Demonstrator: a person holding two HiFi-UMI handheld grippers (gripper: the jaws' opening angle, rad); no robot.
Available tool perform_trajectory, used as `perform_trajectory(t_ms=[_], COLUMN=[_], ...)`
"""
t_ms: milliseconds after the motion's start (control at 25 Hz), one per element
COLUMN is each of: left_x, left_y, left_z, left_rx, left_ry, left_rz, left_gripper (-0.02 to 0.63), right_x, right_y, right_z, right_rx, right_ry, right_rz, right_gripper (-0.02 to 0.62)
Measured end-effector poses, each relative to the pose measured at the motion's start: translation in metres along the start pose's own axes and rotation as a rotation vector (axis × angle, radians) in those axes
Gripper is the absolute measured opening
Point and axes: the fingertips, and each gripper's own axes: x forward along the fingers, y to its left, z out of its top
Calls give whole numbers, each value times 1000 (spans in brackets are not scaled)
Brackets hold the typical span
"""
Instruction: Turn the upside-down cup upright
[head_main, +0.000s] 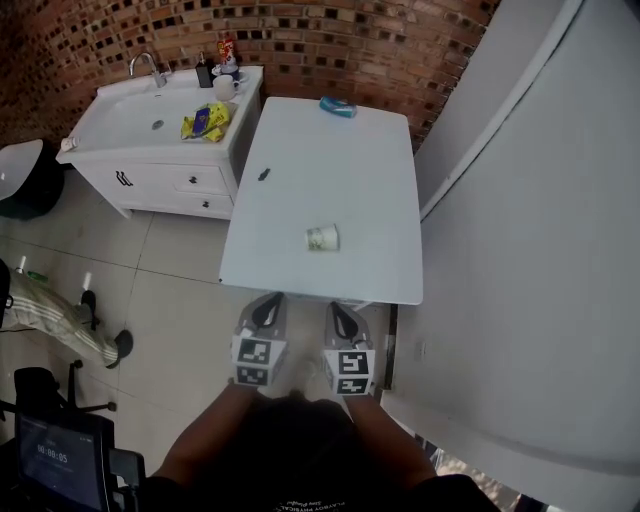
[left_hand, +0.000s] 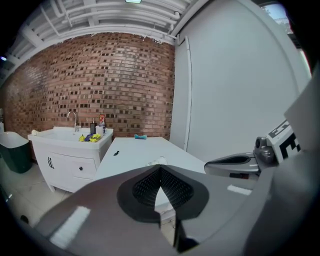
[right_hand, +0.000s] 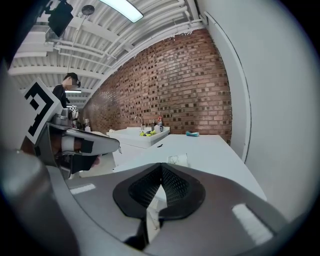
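Small pale cup (head_main: 322, 238) near the table's (head_main: 300, 170) front edge, left gripper (head_main: 267, 303) and right gripper (head_main: 339, 310) side by side just off that edge, both pairs of jaws together, nothing between them.

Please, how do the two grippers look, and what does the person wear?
The left gripper and right gripper look alike: grey tapering shells with black ribbed pads inside the jaws. Each carries a white cube with black square markers. The person wears a dark top.
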Motion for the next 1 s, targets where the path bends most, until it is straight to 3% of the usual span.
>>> perform_trajectory(t_ms=[640, 1000], left_x=[14, 55], left_y=[16, 39], left_z=[11, 28], left_rx=[-8, -11], left_ry=[-23, -45], left_rz=[51, 17], left_gripper=[-3, -3], right_x=[26, 65], right_y=[-11, -28], right_z=[13, 26], right_rx=[41, 38], right_ry=[-24, 4], right_rz=[31, -10], right_gripper=[14, 14])
